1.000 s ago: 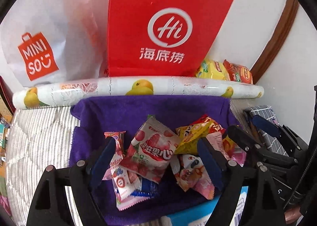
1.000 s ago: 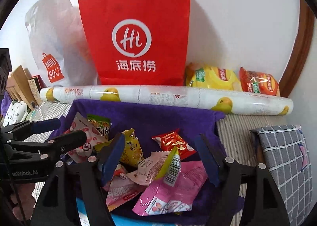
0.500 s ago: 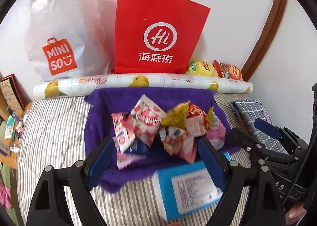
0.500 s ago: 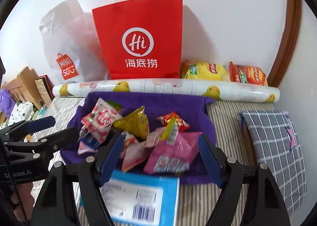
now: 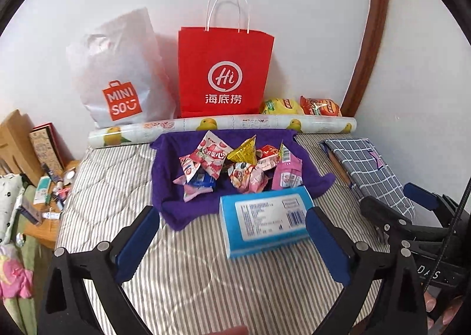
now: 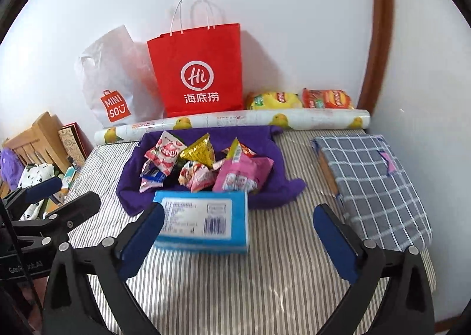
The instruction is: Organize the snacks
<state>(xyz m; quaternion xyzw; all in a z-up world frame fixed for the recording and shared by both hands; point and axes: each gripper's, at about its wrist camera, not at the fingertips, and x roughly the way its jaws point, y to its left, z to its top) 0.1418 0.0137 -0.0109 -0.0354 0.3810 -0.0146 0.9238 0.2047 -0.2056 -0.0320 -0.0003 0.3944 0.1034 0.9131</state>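
A pile of small snack packets (image 5: 235, 166) (image 6: 203, 164) lies on a purple cloth (image 5: 176, 205) (image 6: 273, 185) on a striped bed. A blue box (image 5: 265, 220) (image 6: 203, 220) lies in front of the cloth. My left gripper (image 5: 232, 243) is open and empty, held back above the bed in front of the box. My right gripper (image 6: 238, 241) is open and empty, also in front of the box. The right gripper shows at the right edge of the left wrist view (image 5: 403, 202). The left gripper shows at the left edge of the right wrist view (image 6: 59, 196).
A red paper bag (image 5: 225, 76) (image 6: 197, 73) and a white MINISO bag (image 5: 120, 73) (image 6: 112, 79) stand against the wall. A printed roll (image 5: 223, 126) (image 6: 235, 123) lies behind the cloth, with chip bags (image 5: 303, 105) (image 6: 300, 99) behind it. A checked bundle (image 5: 368, 170) (image 6: 371, 182) lies right. Clutter sits beyond the bed's left edge.
Both grippers have pulled back and up from the snack pile. The blue box and more of the bed have come into view. Nothing was grasped.
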